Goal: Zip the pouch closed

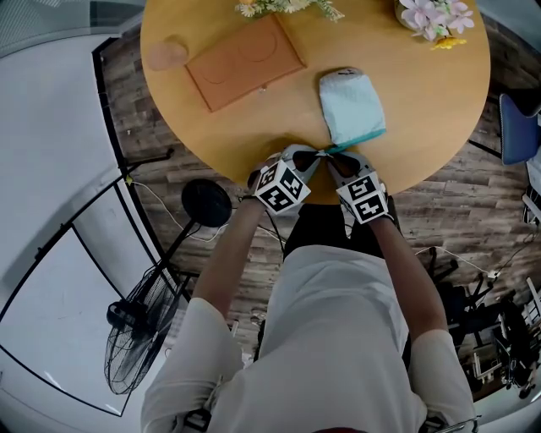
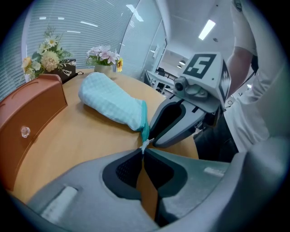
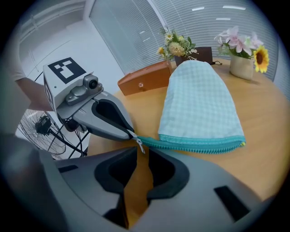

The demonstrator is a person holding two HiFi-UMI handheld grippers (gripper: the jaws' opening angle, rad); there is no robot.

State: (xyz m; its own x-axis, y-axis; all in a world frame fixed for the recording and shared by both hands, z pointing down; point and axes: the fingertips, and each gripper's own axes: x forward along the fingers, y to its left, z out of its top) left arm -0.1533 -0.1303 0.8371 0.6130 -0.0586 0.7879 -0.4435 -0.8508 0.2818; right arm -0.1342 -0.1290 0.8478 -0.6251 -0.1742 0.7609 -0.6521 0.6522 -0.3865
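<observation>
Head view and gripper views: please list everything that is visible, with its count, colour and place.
pouch: one, light blue, teal zip, table's near edge
case: one, brown, flat, left of pouch
flower bunches: two, table's far edge
small flat thing: one, pinkish, left of case
table: one, round, wooden
fan: one, black, floor at left
left gripper: one, grey, shut on pouch's zip end
right gripper: one, grey, jaws slightly apart at zip pull
person: white shirt, bare forearms

Wooden table [image 1: 423,127] with brown case [image 1: 245,61], yellow bouquet [image 1: 287,7], pink flowers [image 1: 435,17]; floor fan [image 1: 135,338] beside.
</observation>
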